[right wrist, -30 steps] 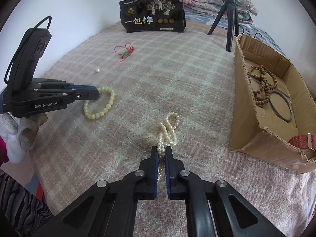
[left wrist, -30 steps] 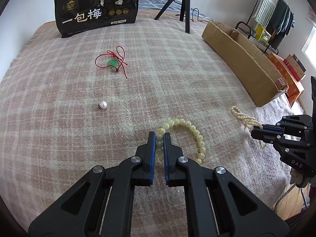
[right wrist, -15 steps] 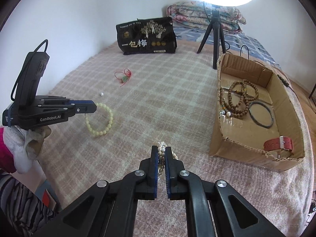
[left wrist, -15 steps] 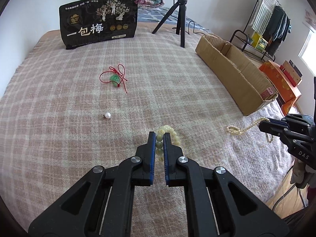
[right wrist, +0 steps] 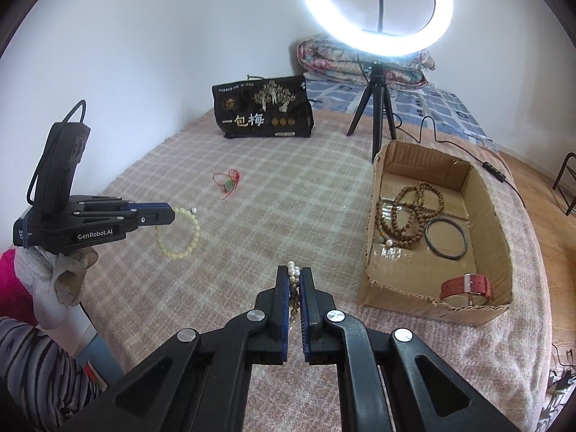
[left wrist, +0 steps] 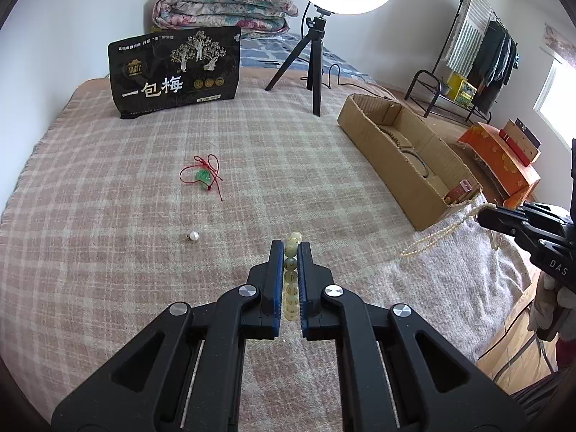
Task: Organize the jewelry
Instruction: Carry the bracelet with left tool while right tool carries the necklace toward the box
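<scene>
Pale yellow-green beads of the bead bracelet (left wrist: pixel 291 273) sit pinched between the blue pads of the left gripper (left wrist: pixel 289 252), and against the frames from a second earlier, when the loop lay flat on the plaid blanket (left wrist: pixel 108 252), it now hangs clear of the cloth. From this same left wrist view the pearl necklace (left wrist: pixel 442 232) trails in a slack line from the right gripper (left wrist: pixel 484 212), lifted likewise, close by the near corner of the cardboard box (left wrist: pixel 406 180). A loose pearl (left wrist: pixel 194 235) and a red-cord pendant (left wrist: pixel 203 175) remain on the blanket. From the right wrist view, the right gripper (right wrist: pixel 295 277) is pressed shut on the pearls (right wrist: pixel 294 273), while the bracelet (right wrist: pixel 180 232) dangles as an open ring from the left gripper (right wrist: pixel 169 215). Both pieces seem to be off the bed, so the carry to the box, which already holds wooden beads (right wrist: pixel 410 212), a dark bangle (right wrist: pixel 446 239) and a red watch (right wrist: pixel 466 286), looks next.
</scene>
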The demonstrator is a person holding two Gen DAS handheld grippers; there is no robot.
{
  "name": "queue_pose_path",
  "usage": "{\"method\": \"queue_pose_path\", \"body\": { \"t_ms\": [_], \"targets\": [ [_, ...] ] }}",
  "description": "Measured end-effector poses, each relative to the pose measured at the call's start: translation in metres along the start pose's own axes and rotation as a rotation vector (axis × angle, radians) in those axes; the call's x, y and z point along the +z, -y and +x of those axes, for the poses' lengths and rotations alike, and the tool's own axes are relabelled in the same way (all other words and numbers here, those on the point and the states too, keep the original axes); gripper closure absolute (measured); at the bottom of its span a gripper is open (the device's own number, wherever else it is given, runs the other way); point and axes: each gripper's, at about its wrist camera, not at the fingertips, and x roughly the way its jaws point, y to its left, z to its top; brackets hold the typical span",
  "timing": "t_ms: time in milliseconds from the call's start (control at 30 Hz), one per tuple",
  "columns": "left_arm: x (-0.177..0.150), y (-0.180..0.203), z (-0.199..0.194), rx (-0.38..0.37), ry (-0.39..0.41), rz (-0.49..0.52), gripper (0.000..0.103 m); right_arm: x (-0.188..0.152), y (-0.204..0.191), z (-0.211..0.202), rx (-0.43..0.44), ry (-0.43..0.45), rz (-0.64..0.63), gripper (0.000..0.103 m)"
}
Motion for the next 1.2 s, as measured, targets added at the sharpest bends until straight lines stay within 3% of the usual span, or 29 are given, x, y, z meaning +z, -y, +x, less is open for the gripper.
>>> {"method": "queue_pose_path", "body": {
  "t_ms": [400, 867, 1200],
  "targets": [
    [0.015, 0.016, -0.006, -0.034, 0.029, 0.02, 0.098, 0.019, 0.016, -0.034, -0.028, 0.078, 0.015, 0.101],
    [0.048, 0.059, 0.0, -0.1, 0.067, 0.069, 0.098, 0.049, 0.062, -0.06, -0.084, 0.159, 0.069, 0.103],
    [0.061, 0.086, 0.015, -0.137, 0.054, 0.104, 0.098, 0.02, 0.086, -0.048, -0.076, 0.106, 0.144, 0.103]
  ]
}}
